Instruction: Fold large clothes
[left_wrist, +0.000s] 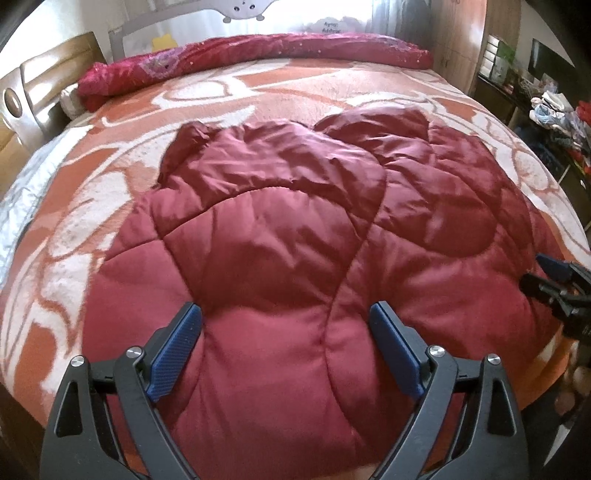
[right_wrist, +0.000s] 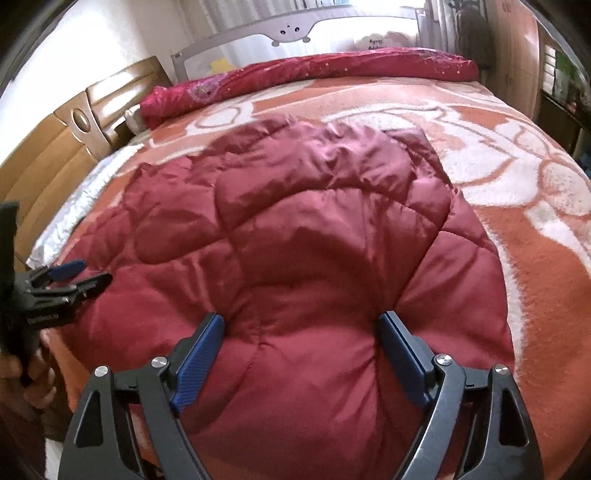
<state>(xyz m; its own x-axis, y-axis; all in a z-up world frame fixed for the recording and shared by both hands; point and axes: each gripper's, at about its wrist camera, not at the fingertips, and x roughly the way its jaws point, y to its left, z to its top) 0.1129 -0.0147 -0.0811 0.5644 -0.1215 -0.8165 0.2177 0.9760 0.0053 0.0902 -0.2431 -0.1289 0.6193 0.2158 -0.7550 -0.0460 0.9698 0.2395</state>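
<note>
The red quilted jacket (left_wrist: 288, 236) lies spread on the orange-and-white blanket (left_wrist: 74, 229) covering the bed, both sleeves folded across its front. The left gripper (left_wrist: 286, 314) and right gripper (right_wrist: 301, 325) hang above the jacket's near edge, jaws wide apart and holding nothing. A rolled crimson quilt (left_wrist: 258, 55) lies beyond the jacket.

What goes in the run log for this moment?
left gripper: open | right gripper: open | dark red quilted padded coat: flat on bed, ungripped
</note>
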